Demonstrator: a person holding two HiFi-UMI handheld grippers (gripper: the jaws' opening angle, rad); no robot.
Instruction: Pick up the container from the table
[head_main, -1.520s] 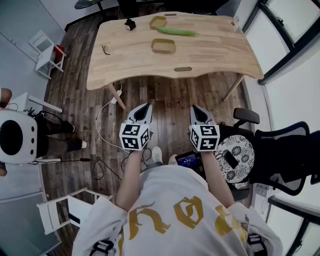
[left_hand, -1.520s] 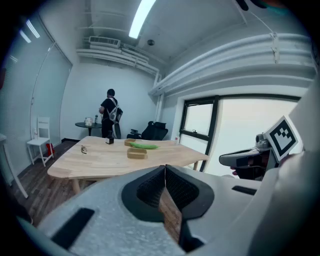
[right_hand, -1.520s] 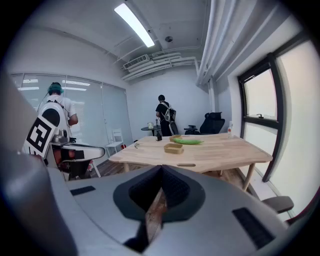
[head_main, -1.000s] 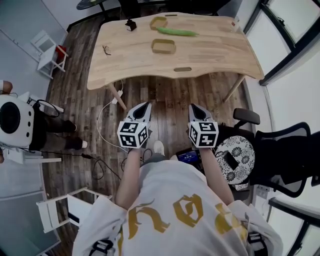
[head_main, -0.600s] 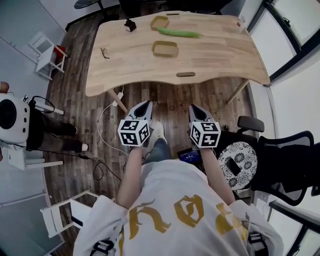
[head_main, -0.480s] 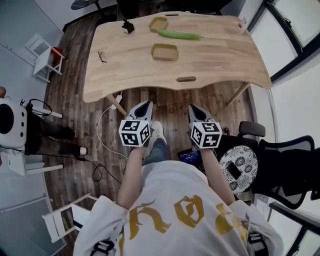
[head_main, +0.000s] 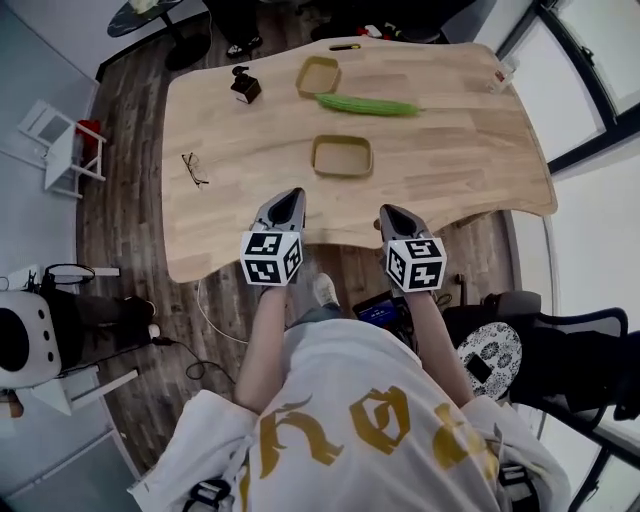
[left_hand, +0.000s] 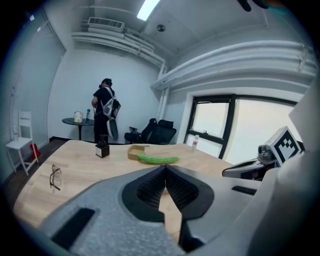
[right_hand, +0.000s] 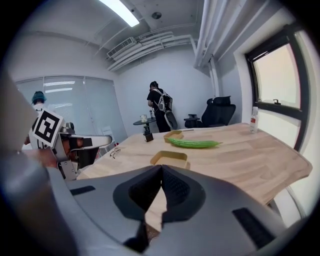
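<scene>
Plainly shallow tan container (head_main: 342, 156), rectangular, open-topped

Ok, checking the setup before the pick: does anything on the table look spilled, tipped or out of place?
Nothing stands out. The near container and far container sit upright and empty on the table; the green gourd lies flat between them, glasses rest near the left edge.

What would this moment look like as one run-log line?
left gripper: shut, empty | right gripper: shut, empty | near container: on table, untouched
</scene>
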